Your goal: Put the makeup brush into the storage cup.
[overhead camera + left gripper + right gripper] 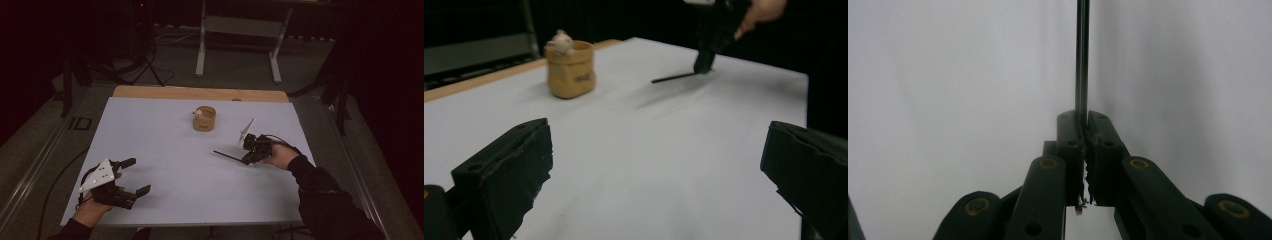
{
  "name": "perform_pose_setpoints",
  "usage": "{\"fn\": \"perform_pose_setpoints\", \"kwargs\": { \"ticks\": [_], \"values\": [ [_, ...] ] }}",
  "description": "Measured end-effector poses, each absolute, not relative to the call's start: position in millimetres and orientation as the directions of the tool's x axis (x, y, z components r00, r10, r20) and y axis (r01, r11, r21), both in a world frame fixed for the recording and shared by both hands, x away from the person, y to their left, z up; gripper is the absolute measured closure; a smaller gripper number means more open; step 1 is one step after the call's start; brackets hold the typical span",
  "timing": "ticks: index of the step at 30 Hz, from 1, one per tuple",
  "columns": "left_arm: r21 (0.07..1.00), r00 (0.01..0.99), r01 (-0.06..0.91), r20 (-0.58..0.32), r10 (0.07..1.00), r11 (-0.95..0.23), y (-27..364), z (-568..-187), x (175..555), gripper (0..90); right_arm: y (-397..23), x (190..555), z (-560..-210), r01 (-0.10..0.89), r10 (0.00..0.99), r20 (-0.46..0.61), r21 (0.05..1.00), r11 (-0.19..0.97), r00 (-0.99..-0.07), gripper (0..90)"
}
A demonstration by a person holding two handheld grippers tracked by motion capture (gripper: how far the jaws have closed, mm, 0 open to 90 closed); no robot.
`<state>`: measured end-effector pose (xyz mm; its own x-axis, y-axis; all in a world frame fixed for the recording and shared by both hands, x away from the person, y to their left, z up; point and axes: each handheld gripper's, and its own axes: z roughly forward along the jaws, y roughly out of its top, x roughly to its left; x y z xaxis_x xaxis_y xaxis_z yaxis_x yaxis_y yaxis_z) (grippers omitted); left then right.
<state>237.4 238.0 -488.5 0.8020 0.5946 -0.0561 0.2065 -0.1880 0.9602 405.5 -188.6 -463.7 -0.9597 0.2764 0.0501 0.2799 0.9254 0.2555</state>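
Tongs first, from the high view: the right tongs [246, 158], near the bench's right edge, are clamped on one end of a thin black stick [227, 156] whose free end points toward the middle of the bench [165, 200]; the left tongs [135, 176] rest spread wide and empty by the near left corner. A small tan pouch [204, 119] with something pale in its mouth stands toward the far edge, well apart from both. From the left gripper view, the left tongs' own jaws stand far apart with only bare bench between them; beyond, the right tongs [704, 65] point down with the stick [672, 77] jutting sideways just over the surface, and the pouch [570, 70] sits upright near the far edge. From the right gripper view, the jaws are pressed together on the stick [1081, 60], which runs straight out ahead of them. By my reading the stick is freshly gripped and being lifted; the next move probably calls for carrying it to the pouch and tipping it end-down into the mouth without knocking the pouch over.
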Motion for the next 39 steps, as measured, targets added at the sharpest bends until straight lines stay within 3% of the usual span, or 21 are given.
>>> {"fn": "perform_pose_setpoints", "kwargs": {
  "ticks": [7, 10, 17, 24, 39],
  "values": [
    [0.937, 0.825, 0.236, -0.052, 0.563, -0.259, 217.3, -478.4, 250.7, 0.5, -183.6, 398.5, -464.3, 0.260, 0.243, 0.098, 0.236, 0.936, -0.965, 85.9],
    [0.908, 0.840, 0.242, -0.019, 0.542, -0.343, 202.9, -476.2, 256.6, 0.4, -181.2, 395.0, -464.0, 0.243, 0.225, 0.101, 0.223, 0.944, -0.969, 85.9],
    [0.862, 0.888, 0.179, 0.066, 0.456, -0.474, 167.5, -478.3, 266.3, 0.4, -178.1, 390.8, -459.9, 0.224, 0.203, 0.116, 0.221, 0.949, -0.972, 85.9],
    [0.822, 0.878, 0.061, 0.226, 0.422, -0.567, 135.6, -476.3, 273.9, 0.5, -174.0, 388.1, -451.4, 0.207, 0.183, 0.122, 0.227, 0.952, -0.976, 85.9],
    [0.725, 0.895, -0.006, 0.310, 0.320, -0.688, 95.4, -490.0, 292.3, 14.2, -155.0, 380.5, -445.5, 0.149, 0.121, 0.142, 0.204, 0.968, -0.982, 85.9]
  ]
}}
